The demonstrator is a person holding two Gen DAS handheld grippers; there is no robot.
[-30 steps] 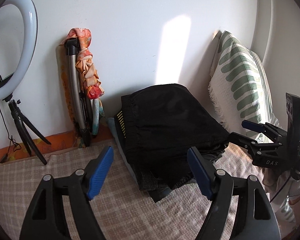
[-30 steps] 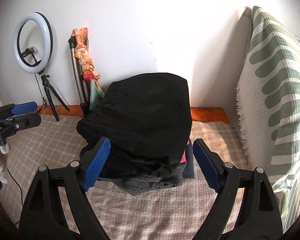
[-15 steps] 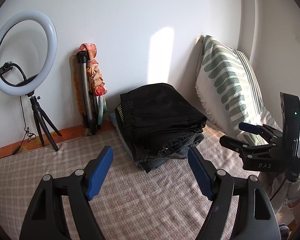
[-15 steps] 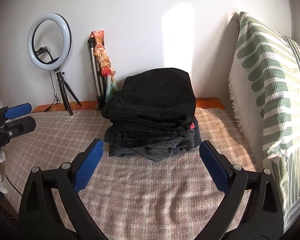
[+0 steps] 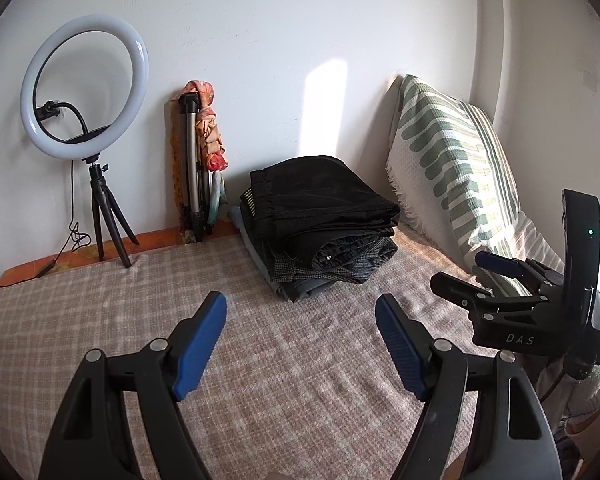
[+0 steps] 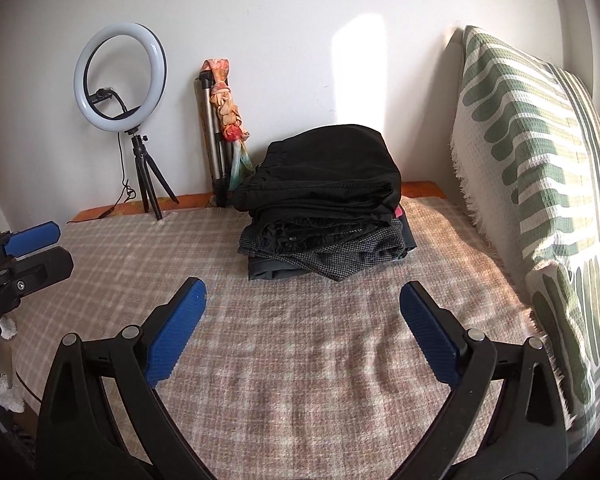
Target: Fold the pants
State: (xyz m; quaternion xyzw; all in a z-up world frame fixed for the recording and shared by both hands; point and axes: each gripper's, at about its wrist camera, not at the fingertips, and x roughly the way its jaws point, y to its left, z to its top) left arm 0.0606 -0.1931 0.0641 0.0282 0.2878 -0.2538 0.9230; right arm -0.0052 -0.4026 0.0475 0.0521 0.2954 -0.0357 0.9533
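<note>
You are in a home bedroom used for filming. A checked blanket (image 6: 300, 360) covers a bed set against a plain white wall (image 6: 280, 40); a green-and-white patterned pillow (image 6: 532, 152) leans at one side. A ring light (image 6: 120, 76) on a small tripod and a folded stand (image 6: 214, 152) draped with cloth sit by the wall.

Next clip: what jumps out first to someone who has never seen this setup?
A stack of folded dark clothes, black pants on top, sits on the checked beige blanket near the white wall. A white ring light on a black tripod stands to its left, a green-and-white patterned cushion leans on the right. Both grippers, left and right, hover with jaws open and empty.
</note>
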